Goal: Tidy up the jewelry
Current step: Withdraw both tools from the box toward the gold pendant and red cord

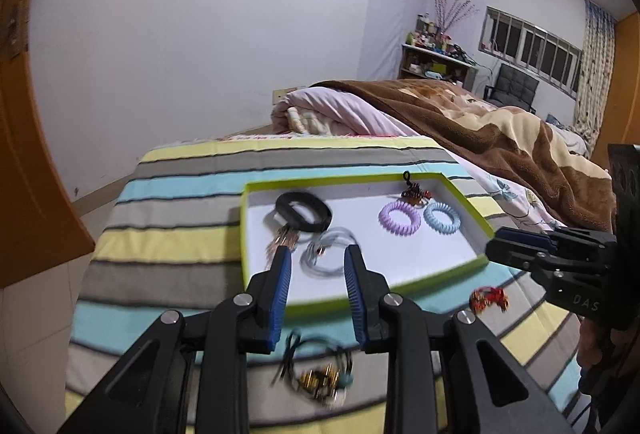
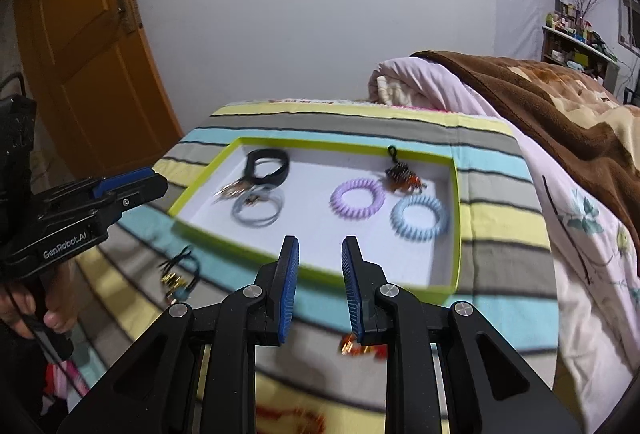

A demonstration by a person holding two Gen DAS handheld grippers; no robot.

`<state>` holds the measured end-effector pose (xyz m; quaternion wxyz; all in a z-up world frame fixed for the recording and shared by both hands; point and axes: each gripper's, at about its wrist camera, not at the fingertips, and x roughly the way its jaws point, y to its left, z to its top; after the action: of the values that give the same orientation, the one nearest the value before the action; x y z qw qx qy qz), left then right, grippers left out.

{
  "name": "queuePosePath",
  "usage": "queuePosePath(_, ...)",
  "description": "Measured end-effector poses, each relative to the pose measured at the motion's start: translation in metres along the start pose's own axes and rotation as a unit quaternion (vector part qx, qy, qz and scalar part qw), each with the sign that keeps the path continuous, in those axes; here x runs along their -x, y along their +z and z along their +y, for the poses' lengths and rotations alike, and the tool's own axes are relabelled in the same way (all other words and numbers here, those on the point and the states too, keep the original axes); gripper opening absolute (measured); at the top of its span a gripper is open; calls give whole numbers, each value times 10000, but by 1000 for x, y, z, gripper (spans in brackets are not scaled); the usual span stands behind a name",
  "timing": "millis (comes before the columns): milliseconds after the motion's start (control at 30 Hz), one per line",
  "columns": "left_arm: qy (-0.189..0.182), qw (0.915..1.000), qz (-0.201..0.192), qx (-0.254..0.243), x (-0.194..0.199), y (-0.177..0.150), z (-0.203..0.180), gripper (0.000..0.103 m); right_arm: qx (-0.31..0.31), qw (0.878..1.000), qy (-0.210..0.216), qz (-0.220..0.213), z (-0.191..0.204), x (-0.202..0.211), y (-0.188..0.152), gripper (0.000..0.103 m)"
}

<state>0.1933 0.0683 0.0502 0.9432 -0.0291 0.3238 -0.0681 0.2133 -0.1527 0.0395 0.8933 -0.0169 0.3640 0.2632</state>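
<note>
- While the left wrist view looked along its own open jaws, the left gripper (image 1: 316, 262) held nothing and hung over the near rim of the green-edged tray (image 1: 440, 278). A black-corded piece with gold beads (image 1: 320, 374) lay on the striped cover (image 1: 160, 234) outside the tray, on the near side of that rim, below and behind the fingertips. Its tangle ran roughly across the jaw line, though blur hid the detail. A small red-and-gold piece (image 1: 489, 298) lay off the tray's near right corner, close under the right gripper (image 1: 516, 246), whose jaw gap could not be told from this side.

- As the right wrist view faced the tray (image 2: 320, 143) from its near long edge, the right gripper (image 2: 320, 254) stood open and empty above that rim. The red-and-gold piece (image 2: 348, 346) sat on the cover just short of the rim, almost directly beneath the right blue pad and partly hidden by it. The corded piece (image 2: 178, 276) lay off the tray's near left corner, nearer the left gripper (image 2: 132, 185).

- Judged from both views, each loose piece lay nearer its own side's gripper, and reaching either would need a pull back from the tray and a dip downward.
</note>
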Motion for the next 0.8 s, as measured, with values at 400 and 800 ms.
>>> queuePosePath(400, -45, 10000, 78, 32, 26, -48, -5, 29, -85, 9998, 122, 92, 5, 25, -43, 23)
queuePosePath(800, -97, 9994, 301, 158, 24, -79, -10, 29, -258, 9994, 141, 165, -2, 33, -63, 23)
